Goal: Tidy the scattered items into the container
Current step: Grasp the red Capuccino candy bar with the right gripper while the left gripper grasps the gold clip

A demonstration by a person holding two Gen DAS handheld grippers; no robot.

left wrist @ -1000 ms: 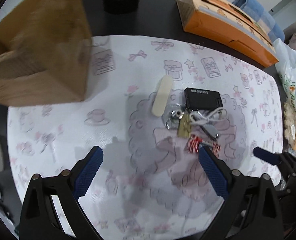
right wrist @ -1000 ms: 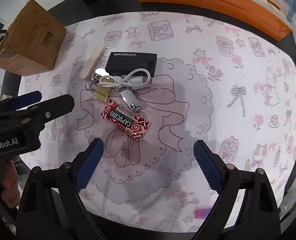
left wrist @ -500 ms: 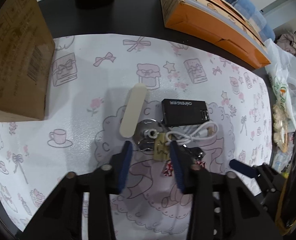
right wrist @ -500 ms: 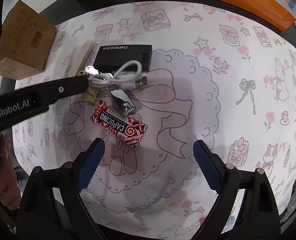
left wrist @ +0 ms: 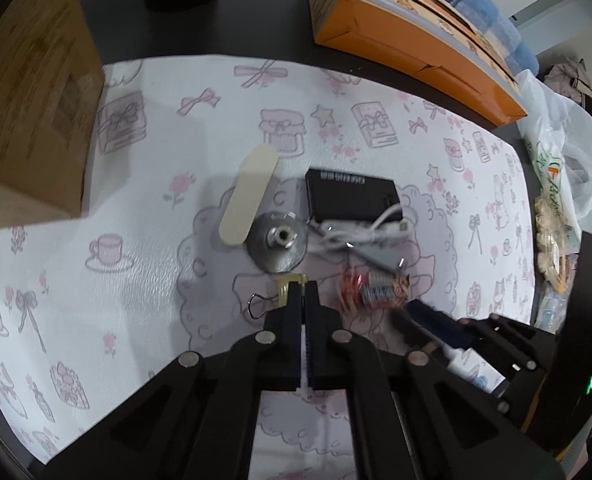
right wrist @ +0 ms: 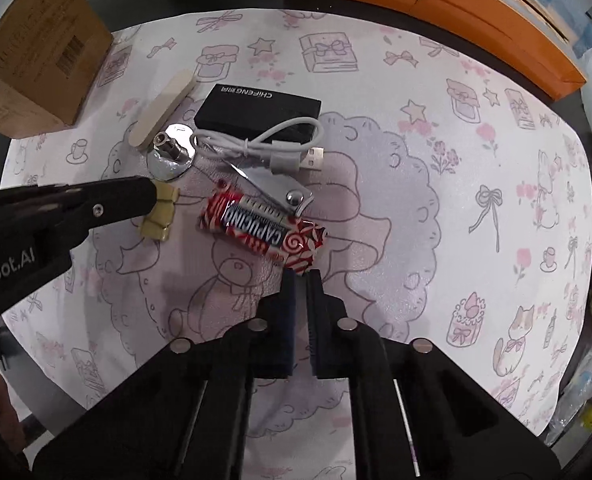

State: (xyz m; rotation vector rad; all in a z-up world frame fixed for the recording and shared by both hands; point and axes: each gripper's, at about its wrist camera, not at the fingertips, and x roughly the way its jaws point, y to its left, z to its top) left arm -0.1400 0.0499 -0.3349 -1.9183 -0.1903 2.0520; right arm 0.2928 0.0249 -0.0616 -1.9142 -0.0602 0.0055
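- The left tongs (left wrist: 304,289) pinch the beige binder clip (right wrist: 160,214) on the counter's patterned mat (right wrist: 415,208).
- The right tongs (right wrist: 300,280) are pressed together on the candy wrapper (right wrist: 262,229) end.
- Both should lift straight up, clear of the cable (right wrist: 264,142), then carry to the cardboard box (right wrist: 36,52), likely the container.

Tablecloth (right wrist: 435,152) was white w/ pink & grey-purple prints: bows, stars, jars, books, teacups, roses, a cat, a bear. Table (left wrist: 256,20) under it was black. Cardboard box (right wrist: 36,52) was brown w/ a black barcode. Long box (right wrist: 435,4) was orange. Candy wrapper (right wrist: 264,232) was red & white, striped w/ a swirl, white lettering. Binder clip (right wrist: 160,216) was pale yellow-beige. Cable (right wrist: 268,148) was white; small box (right wrist: 256,108) black w/ white text. Flat stick (right wrist: 162,110) was cream. Metal disc (right wrist: 170,156) & nail clipper (right wrist: 280,192) were silver. Towel (left wrist: 483,8) was blue. Gripper pads (right wrist: 288,320) were dark blue on black frames.
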